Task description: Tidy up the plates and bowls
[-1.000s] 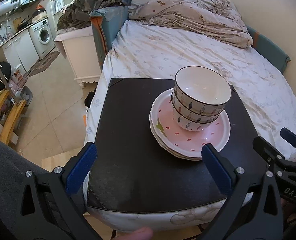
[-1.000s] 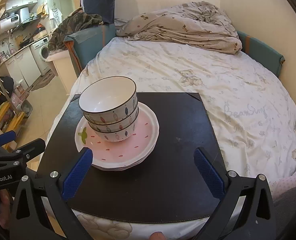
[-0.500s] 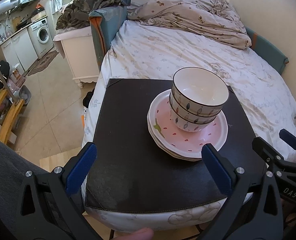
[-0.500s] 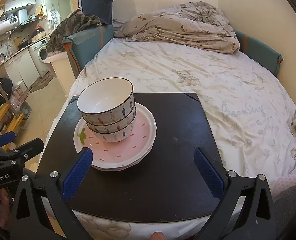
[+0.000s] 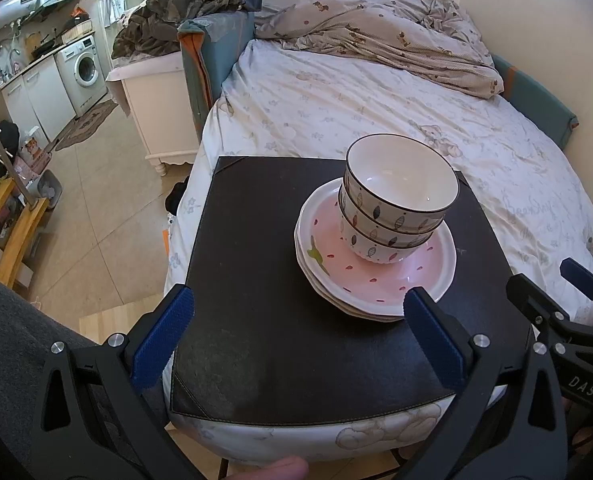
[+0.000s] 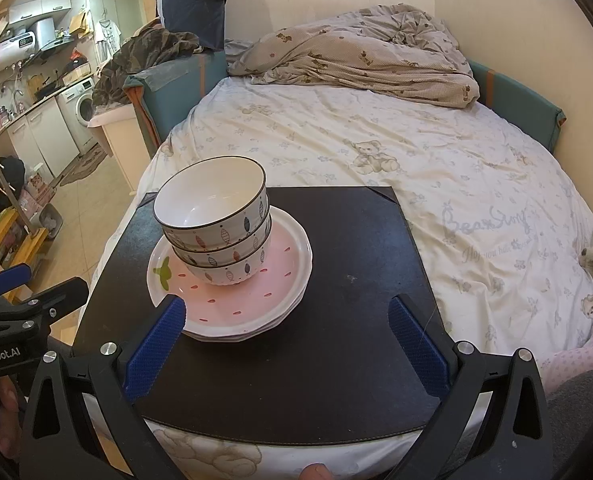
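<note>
Three bowls [image 5: 396, 216] [image 6: 216, 220] nested in one stack, white with leaf pattern and dark rims, sit on a stack of pink plates [image 5: 376, 276] [image 6: 256, 292] with white scalloped rims. Plates rest on a black mat [image 5: 276, 320] [image 6: 336, 320] laid at the foot of the bed [image 5: 356, 112] [image 6: 376, 152]. Bowl stack sits off-centre on the top plate, toward its far side.

Left tool [image 5: 298, 334] wide open, empty, blue pads apart, hovering over the mat's near edge; its right pad overlaps the plate rim in view, contact unclear. Right tool [image 6: 284, 344] also wide open, empty; left pad near the plate edge, contact unclear. Each tool shows in the other's view, at the frame side. Crumpled blanket [image 6: 356, 60] at the bed's far end.
</note>
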`<state>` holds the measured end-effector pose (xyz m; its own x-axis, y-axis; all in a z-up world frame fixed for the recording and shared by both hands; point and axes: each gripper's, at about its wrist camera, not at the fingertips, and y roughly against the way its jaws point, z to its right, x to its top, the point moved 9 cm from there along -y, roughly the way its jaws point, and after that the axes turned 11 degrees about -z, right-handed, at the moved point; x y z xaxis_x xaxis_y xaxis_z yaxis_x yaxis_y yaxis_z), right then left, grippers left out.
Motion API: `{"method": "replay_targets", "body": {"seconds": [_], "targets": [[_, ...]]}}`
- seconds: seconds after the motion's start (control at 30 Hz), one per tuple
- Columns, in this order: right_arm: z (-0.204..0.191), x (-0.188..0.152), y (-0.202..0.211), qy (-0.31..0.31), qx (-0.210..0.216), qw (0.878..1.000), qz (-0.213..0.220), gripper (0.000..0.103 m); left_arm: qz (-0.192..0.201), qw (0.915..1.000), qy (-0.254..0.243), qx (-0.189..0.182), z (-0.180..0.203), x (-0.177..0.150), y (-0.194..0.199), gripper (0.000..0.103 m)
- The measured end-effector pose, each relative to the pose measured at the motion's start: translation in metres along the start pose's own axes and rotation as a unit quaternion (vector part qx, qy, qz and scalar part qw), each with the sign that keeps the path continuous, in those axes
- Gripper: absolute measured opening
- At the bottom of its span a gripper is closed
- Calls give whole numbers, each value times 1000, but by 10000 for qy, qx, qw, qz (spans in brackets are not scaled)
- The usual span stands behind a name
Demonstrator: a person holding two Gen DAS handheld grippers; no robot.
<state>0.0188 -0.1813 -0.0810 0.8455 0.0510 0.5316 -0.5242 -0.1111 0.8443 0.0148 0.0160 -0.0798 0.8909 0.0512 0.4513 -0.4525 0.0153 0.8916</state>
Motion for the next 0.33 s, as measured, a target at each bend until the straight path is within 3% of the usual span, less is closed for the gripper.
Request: {"method": "replay_targets", "body": {"seconds": [0.33], "targets": [[1,0,0,1,0,10000,10,103,-54,9999,68,-84,2,-3,-2,103]]}}
